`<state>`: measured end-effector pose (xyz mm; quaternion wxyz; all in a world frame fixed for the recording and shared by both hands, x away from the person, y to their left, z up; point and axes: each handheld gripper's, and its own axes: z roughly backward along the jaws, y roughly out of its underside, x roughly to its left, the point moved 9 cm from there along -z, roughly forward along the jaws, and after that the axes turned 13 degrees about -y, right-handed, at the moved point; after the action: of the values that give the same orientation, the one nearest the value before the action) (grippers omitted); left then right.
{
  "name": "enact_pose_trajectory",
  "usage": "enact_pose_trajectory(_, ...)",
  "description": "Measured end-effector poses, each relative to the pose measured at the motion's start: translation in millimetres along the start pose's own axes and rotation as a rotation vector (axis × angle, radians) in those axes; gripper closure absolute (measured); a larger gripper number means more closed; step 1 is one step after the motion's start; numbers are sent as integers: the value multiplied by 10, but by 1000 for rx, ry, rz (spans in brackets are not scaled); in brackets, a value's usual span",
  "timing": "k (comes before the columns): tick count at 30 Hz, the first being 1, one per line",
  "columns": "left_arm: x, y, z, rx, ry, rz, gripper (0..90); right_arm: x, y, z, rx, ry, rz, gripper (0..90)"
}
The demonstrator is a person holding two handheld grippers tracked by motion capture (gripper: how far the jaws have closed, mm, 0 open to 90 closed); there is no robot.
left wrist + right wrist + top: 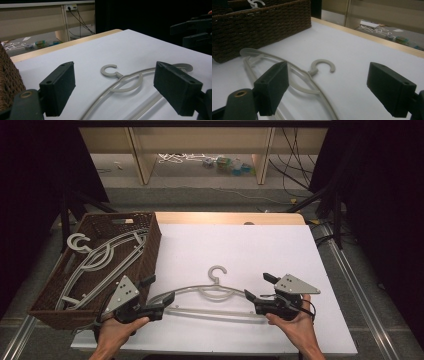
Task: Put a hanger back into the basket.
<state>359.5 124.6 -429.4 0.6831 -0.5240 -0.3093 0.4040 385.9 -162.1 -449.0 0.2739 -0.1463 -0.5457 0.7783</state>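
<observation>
Two hands come in from the near edge of the white surface (pixel 240 250), each holding a hand-held gripper. The left hand (pixel 114 332) grips from below, and the left hand-held gripper (pixel 159 289) points to the right and slightly away from the person, over the left end of a hanger (pixel 210 296). The right hand (pixel 295 325) cups its tool from underneath, and the right hand-held gripper (pixel 257 287) points to the left, toward the hanger's right end. Both tools carry a grey three-cornered plate on top.

The left hand-held gripper's jaws stand wide apart; in the left gripper view the hanger (pixel 125 83) lies on the surface between and beyond them, untouched. The right hand-held gripper's jaws are likewise spread wide, with the hanger (pixel 312 75) lying between them in the right gripper view, hook toward the far side.

One hanger lies flat on the surface, near the front, its hook pointing away from the person, its two ends close to the two tools. A brown wicker basket (pixel 150 245) stands at the left edge of the surface and holds more pale hangers (pixel 95 260); at least two can be made out, with one hook rising over its far left rim. There is one basket, and two hand-held grippers.
</observation>
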Motion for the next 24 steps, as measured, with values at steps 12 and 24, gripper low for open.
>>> enact_pose_trajectory(12,-52,79,4,-22,5,-16,157,12,16,7,0,-3,-15,172)
enact_pose_trajectory(24,-92,132,-10,-19,19,-26,157,1,82,-54,40,-19,-11,160)
